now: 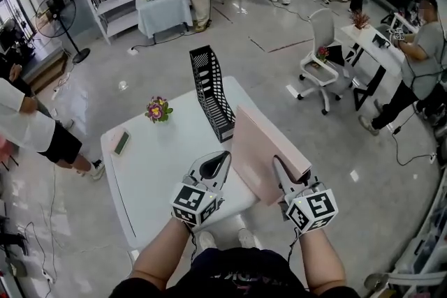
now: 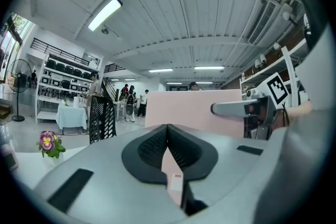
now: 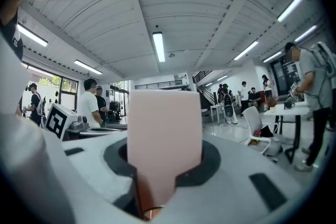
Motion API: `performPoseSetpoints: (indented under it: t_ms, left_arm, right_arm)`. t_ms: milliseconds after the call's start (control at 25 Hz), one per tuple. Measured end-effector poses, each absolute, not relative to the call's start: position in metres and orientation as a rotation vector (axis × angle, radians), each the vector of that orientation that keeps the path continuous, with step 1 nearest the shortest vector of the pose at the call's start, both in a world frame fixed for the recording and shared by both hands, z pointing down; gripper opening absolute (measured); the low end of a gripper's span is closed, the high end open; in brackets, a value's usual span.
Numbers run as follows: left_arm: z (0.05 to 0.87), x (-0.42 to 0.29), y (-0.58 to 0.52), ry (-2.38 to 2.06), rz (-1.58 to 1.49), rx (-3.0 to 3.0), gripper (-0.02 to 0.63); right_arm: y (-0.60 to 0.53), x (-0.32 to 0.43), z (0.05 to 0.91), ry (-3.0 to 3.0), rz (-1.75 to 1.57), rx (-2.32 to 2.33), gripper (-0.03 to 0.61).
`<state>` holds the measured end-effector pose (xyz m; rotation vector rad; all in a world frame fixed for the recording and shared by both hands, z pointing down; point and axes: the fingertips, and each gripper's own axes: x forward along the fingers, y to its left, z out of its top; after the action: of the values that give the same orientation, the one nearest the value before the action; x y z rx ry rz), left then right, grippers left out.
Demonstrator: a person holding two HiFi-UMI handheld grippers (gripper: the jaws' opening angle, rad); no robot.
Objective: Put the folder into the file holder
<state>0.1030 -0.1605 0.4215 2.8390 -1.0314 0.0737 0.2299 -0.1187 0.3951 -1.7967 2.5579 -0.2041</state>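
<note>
The pink folder [image 1: 269,153] is held on edge and tilted over the right front part of the white table [image 1: 150,167]. My right gripper [image 1: 281,165] is shut on the folder's near lower end; in the right gripper view the folder [image 3: 164,134] fills the gap between the jaws. My left gripper [image 1: 222,158] is shut and empty, just left of the folder; its jaws [image 2: 167,131] meet, with the folder [image 2: 194,110] ahead to the right. The black mesh file holder [image 1: 211,91] stands upright at the table's far edge, beyond the folder, and also shows as the holder [image 2: 100,118] at left.
A small pot of flowers [image 1: 158,109] and a flat green object [image 1: 121,143] sit on the table's left half. A white office chair [image 1: 320,59] and a desk stand to the right on the floor. Several people stand around the room.
</note>
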Motion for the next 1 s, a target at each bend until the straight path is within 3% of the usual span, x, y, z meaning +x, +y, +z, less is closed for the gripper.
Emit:
performPoseSetpoints:
  t_ms: [1000]
  left_arm:
    - [0.374, 0.028, -0.173, -0.834, 0.002, 2.965, 0.002]
  right_arm:
    - [-0.152, 0.155, 0.263, 2.264, 0.137, -1.970, 0.141]
